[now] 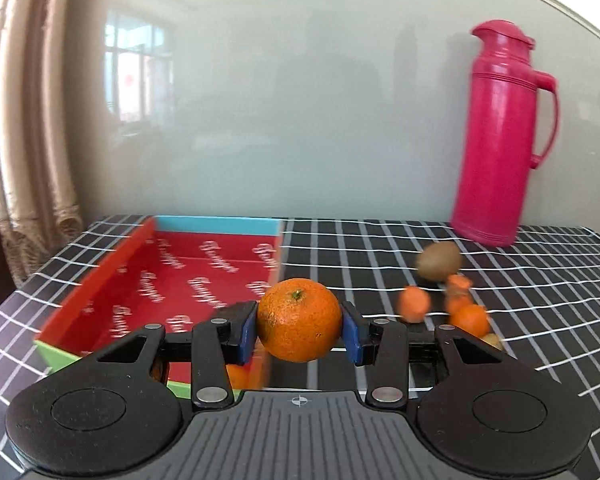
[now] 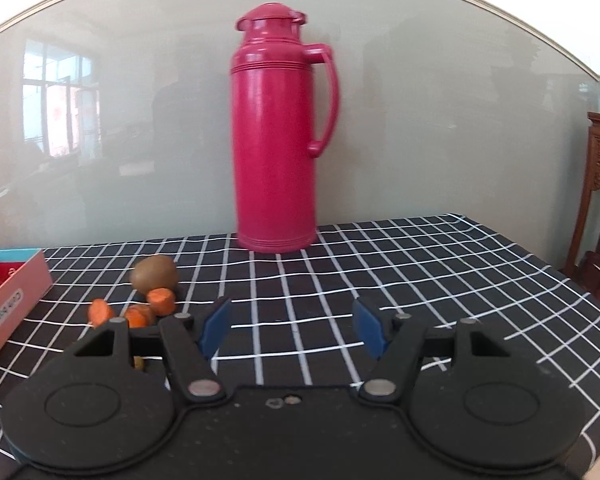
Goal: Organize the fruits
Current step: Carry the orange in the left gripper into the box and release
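A: Holding what, the left tool [image 1: 299, 330]?
B: The orange [image 1: 299, 319], pinched above the red box [image 1: 100, 280] edge, probably for dropping inside. The right tool [image 2: 291, 330] waits wide, empty.

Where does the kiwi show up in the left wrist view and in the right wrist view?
Left wrist view: the kiwi lies right of centre on the checked cloth, behind the carrot pieces and in front of the pink thermos.
Right wrist view: the kiwi lies at lower left, behind the carrot pieces, left of the thermos.
Shared landmark: the pink thermos standing by the wall.
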Action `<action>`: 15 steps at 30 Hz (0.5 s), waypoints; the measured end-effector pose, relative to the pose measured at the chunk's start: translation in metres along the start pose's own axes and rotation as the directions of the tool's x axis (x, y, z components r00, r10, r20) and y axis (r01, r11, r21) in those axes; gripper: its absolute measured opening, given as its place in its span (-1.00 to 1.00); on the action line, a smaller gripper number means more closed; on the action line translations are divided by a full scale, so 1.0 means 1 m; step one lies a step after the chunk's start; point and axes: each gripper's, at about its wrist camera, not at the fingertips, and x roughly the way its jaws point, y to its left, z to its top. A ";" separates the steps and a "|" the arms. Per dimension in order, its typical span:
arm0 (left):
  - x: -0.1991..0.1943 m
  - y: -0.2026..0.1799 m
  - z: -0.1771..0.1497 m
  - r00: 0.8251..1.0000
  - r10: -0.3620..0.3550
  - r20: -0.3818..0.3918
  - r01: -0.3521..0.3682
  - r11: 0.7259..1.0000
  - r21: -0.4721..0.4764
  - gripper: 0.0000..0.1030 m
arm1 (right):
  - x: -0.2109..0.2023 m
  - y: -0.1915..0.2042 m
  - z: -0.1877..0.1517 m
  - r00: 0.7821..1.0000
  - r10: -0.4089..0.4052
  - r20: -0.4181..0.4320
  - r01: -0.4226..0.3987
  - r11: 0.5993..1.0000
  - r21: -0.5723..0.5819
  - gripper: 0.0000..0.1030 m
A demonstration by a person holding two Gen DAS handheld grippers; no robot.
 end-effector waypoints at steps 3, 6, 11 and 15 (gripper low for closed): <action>0.001 0.016 -0.001 1.000 0.027 0.000 -0.027 1.000 -0.009 -0.16 | 0.001 0.012 0.002 1.000 0.019 0.002 -0.019 1.000 -0.006 0.28; 0.003 0.033 -0.001 0.998 0.055 0.001 -0.055 0.998 -0.023 -0.16 | 0.002 0.025 0.003 0.999 0.035 0.003 -0.035 0.999 -0.020 0.28; 0.012 0.062 -0.003 0.994 0.109 -0.015 -0.109 0.993 -0.048 -0.16 | 0.006 0.041 0.004 0.999 0.047 -0.005 -0.047 0.998 -0.036 0.29; 0.018 0.084 -0.005 0.990 0.134 -0.038 -0.137 0.987 -0.084 -0.16 | 0.006 0.048 0.004 0.998 0.058 -0.009 -0.059 0.998 -0.038 0.29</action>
